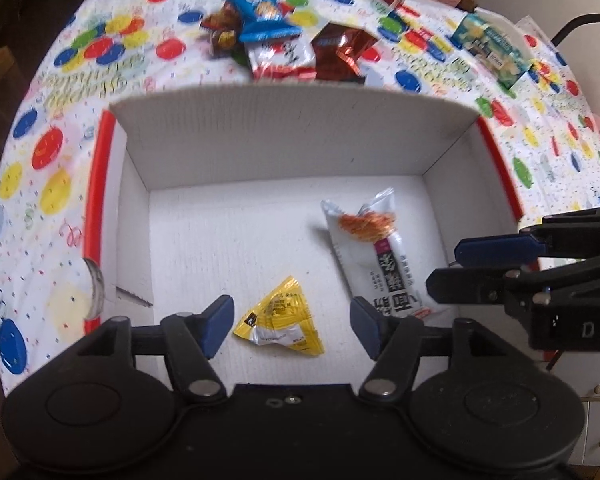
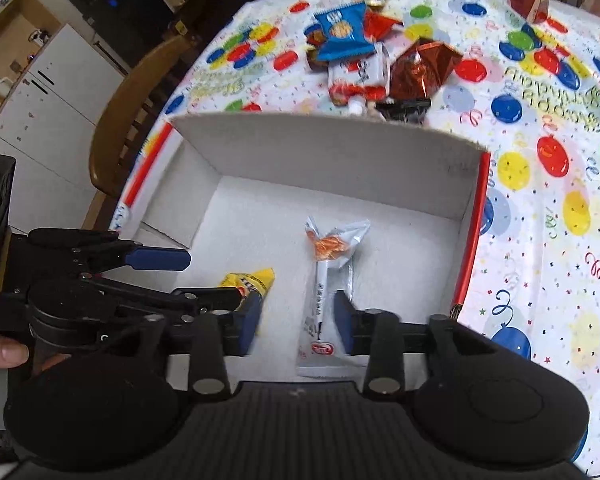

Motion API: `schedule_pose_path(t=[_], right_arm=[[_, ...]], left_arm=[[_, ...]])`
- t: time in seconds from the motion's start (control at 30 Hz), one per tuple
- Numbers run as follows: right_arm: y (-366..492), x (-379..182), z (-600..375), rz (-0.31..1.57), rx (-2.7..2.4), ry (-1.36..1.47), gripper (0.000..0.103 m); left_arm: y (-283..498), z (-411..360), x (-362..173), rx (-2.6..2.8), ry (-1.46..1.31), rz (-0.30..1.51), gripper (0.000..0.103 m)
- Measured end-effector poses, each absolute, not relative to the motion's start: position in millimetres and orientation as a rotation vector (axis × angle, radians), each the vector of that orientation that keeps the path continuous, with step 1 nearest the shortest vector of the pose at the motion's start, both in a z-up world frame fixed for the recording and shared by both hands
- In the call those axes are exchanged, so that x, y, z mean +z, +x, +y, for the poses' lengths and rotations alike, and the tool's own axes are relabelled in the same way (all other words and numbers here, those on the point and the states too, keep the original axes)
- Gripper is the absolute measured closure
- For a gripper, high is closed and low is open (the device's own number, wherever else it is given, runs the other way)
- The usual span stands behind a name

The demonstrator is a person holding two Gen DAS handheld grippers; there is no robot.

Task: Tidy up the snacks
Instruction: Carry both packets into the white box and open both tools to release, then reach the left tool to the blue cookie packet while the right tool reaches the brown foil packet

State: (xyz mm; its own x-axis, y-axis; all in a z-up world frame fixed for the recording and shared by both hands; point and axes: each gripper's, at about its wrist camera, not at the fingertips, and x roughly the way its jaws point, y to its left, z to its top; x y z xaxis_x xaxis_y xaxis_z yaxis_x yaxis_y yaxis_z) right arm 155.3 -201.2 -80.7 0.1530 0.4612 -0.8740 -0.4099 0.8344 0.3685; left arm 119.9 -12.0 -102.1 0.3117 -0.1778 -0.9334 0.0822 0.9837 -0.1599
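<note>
Left gripper (image 1: 292, 322): I hold it low inside the box, jaws spread and empty, the yellow packet lying between the blue pads
Right gripper (image 2: 298, 320): my jaws are spread here too, nothing pinched, astride the lower end of the white sachet
Box (image 1: 300, 132): white corrugated card, red outer edging, open top, stiff upright walls
Yellow packet (image 1: 282, 322): small triangular foil pouch on the box floor; I judge it light, crinkly and slippery, best taken across a flat sealed edge
White sachet (image 2: 328, 304): long, narrow, glossy film with printed text and an orange picture, lying flat beside the yellow packet; probably soft and limp, so I would grip near mid-length
Snack pile (image 1: 280, 36): blue, white-red and dark red wrappers heaped on the tablecloth (image 1: 52, 184) beyond the far wall, unsorted
Tablecloth: thin plastic, balloon print
</note>
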Motion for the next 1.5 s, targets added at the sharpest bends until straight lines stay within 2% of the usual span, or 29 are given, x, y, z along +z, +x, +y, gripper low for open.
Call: schedule_pose_path(t=[0.03, 0.07, 0.13, 0.37, 0.43, 0.67, 1.17, 1.5], right_arm=[[153.6, -75.8, -201.8, 1.261, 0.627, 0.051, 0.05], [152.3, -70.5, -202.4, 1.25, 0.629, 0.054, 0.049], [150.9, -60.5, -203.5, 1.23, 0.625, 0.063, 0.041], [150.7, -26.8, -211.7, 1.147, 0.585, 0.091, 0.032], [152.4, -18.6, -212.7, 1.136, 0.563, 0.078, 0.027], [171.5, 5.0, -218.9, 1.06, 0.517, 0.066, 0.026], [281.5, 25.7, -233.8, 1.031, 0.454, 0.116, 0.026], [356.2, -17.3, -223.0, 1.128, 0.416, 0.077, 0.026]], left_arm=[[118.3, -12.4, -97.0, -0.172, -0.079, 1.226, 0.03], [116.5, -13.0, -91.3, -0.174, -0.07, 1.206, 0.026], [114.6, -14.3, -80.9, -0.179, -0.054, 1.175, 0.025], [111.5, -12.4, -46.5, -0.185, -0.028, 1.079, 0.017], [112.7, -11.7, -36.9, -0.183, -0.019, 1.054, 0.013], [128.6, -8.6, -10.8, -0.149, -0.007, 0.971, 0.001], [225.5, 3.4, 17.8, -0.013, -0.085, 0.887, 0.001], [305.9, 1.8, -13.1, 0.061, -0.135, 0.941, 0.001]])
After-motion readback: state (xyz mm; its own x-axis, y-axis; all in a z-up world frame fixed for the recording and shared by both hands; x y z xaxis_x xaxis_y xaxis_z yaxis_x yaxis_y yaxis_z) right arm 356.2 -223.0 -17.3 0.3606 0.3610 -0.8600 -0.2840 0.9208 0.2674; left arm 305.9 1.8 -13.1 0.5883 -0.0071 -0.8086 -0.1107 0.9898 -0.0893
